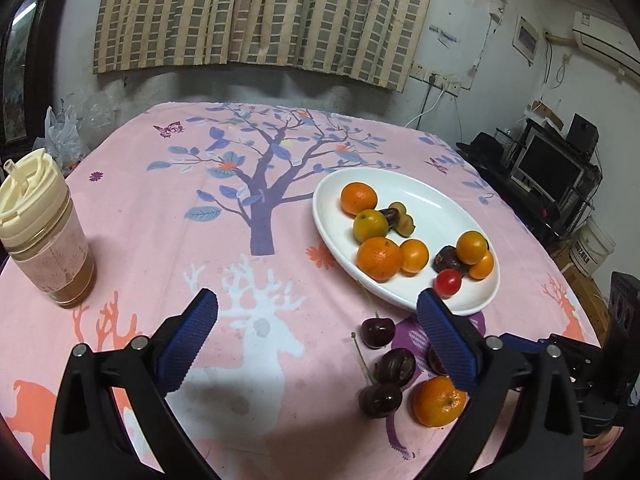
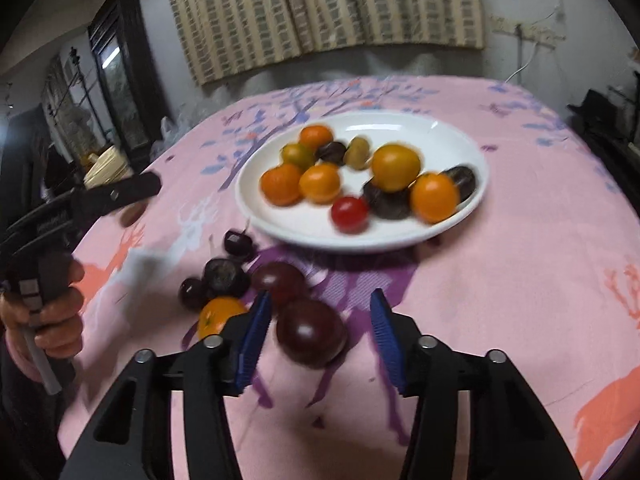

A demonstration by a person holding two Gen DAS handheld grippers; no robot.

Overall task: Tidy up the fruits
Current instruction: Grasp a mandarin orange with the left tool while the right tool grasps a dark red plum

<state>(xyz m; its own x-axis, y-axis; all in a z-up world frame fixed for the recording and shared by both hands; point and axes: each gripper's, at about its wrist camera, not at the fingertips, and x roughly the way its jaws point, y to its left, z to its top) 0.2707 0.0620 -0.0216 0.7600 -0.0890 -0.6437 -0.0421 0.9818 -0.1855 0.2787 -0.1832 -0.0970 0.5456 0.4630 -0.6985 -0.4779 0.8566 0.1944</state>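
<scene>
A white oval plate (image 1: 440, 200) (image 2: 448, 140) holds several small oranges, dark dates, green fruits and a red cherry tomato (image 1: 448, 282) (image 2: 349, 213). In front of it on the cloth lie dark cherries (image 1: 377, 332), a small orange (image 1: 439, 401) (image 2: 218, 314) and dark round fruits. My left gripper (image 1: 316, 320) is open and empty, above the cloth left of the loose fruit. My right gripper (image 2: 320, 320) is open, with a dark purple round fruit (image 2: 311, 332) between its fingers, untouched by the pads.
A lidded cup of brown drink (image 1: 44, 232) stands at the table's left edge. A plastic bag (image 1: 60, 132) sits at the far left. The pink patterned cloth (image 1: 200, 240) covers the round table. Shelves and a monitor (image 1: 548, 168) stand to the right.
</scene>
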